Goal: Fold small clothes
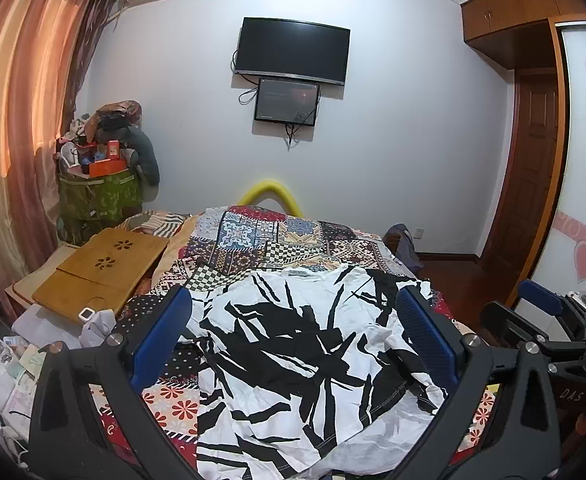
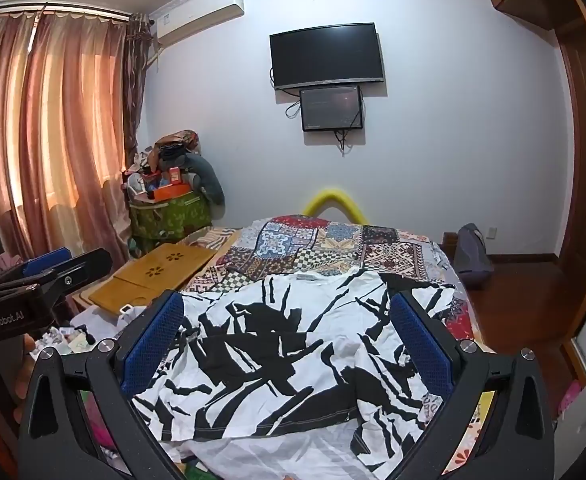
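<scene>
The bed (image 1: 277, 240) wears a patchwork cover, and a crumpled black-and-white garment (image 1: 309, 352) lies spread across its near half — collar toward the far edge. Along the left edge rest a wooden lap tray (image 1: 105, 268) and, nearer, loose papers (image 1: 9, 364).

I am looking into a bedroom in a home. A bed (image 1: 285, 240) with a patchwork cover fills the middle, a television (image 1: 293, 50) hangs on the pale wall (image 1: 393, 140) with a smaller screen (image 1: 287, 102) under it, and an air conditioner (image 2: 201, 14) sits near the ceiling. Pink curtains (image 2: 53, 120) cover the window, a wooden wardrobe (image 1: 513, 8) and door (image 1: 533, 152) stand at the right, and a full laundry bag (image 2: 169, 212) occupies the corner.
</scene>
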`<state>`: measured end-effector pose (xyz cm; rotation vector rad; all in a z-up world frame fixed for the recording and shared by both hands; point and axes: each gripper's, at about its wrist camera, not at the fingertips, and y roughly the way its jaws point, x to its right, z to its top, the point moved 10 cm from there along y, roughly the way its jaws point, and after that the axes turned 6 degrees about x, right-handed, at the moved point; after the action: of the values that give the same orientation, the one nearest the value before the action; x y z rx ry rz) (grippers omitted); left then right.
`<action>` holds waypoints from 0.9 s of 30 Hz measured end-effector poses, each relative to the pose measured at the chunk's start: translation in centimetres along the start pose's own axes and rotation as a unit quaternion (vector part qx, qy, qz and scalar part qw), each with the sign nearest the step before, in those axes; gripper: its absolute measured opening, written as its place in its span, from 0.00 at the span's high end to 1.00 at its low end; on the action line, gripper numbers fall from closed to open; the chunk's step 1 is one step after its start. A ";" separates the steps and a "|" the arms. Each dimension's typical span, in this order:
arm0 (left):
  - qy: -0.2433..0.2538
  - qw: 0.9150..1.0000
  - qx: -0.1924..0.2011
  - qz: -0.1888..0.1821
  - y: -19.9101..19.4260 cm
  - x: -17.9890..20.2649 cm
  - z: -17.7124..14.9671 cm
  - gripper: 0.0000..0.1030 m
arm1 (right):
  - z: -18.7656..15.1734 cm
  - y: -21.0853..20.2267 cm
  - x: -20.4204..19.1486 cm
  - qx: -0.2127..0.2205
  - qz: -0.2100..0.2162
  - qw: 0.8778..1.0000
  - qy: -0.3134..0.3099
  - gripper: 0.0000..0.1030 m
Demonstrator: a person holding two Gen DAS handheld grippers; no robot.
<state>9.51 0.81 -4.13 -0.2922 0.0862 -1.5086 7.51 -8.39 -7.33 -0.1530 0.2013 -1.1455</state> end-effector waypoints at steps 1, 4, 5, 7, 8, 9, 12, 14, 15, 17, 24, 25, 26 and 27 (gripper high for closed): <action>0.000 1.000 0.001 0.002 0.0 0.0 0.0 0.00 | 0.2 0.3 0.7 -0.001 0.001 1.000 0.001 0.00; 0.001 1.000 0.000 0.002 0.0 0.0 0.1 0.00 | 0.2 0.2 0.7 0.000 -0.001 1.000 0.001 0.00; 0.001 1.000 0.000 0.002 0.0 0.1 0.1 0.00 | 0.2 0.2 0.7 0.000 0.000 1.000 0.002 0.00; 0.001 1.000 0.000 0.002 0.0 0.0 0.1 0.00 | 0.2 0.2 0.7 -0.001 0.000 1.000 0.002 0.00; 0.001 1.000 0.000 0.002 0.0 0.0 0.0 0.00 | 0.2 0.2 0.7 -0.001 0.000 1.000 0.002 0.00; 0.001 1.000 0.000 0.002 0.0 0.0 0.1 0.00 | 0.2 0.2 0.7 -0.001 0.000 1.000 0.002 0.00; 0.003 1.000 0.000 0.003 0.1 0.1 0.1 0.00 | 0.2 0.2 0.7 -0.001 0.001 1.000 0.002 0.00; 0.004 1.000 0.000 0.003 0.1 0.1 0.1 0.00 | 0.2 0.2 0.7 -0.001 0.000 1.000 0.002 0.00; 0.004 1.000 -0.001 0.003 0.1 0.1 0.1 0.00 | 0.2 0.3 0.7 -0.001 0.001 1.000 0.002 0.00; 0.004 1.000 -0.001 0.003 0.0 0.1 0.1 0.00 | 0.2 0.2 0.7 -0.001 0.000 1.000 0.002 0.00; 0.005 1.000 -0.002 0.004 0.1 0.1 0.0 0.00 | 0.2 0.2 0.7 -0.001 0.000 1.000 0.002 0.00; 0.005 1.000 -0.002 0.004 0.1 0.1 0.0 0.00 | 0.2 0.2 0.7 -0.001 0.000 1.000 0.003 0.00; 0.005 1.000 -0.001 0.004 0.1 0.1 0.0 0.00 | 0.2 0.2 0.7 -0.001 0.000 1.000 0.003 0.00; 0.005 1.000 -0.002 0.003 0.1 0.1 0.0 0.00 | 0.2 0.2 0.7 -0.001 0.001 1.000 0.003 0.00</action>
<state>9.62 0.69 -4.13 -0.2867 0.0971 -1.5033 8.06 -8.93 -7.23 -0.1512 0.2076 -1.1447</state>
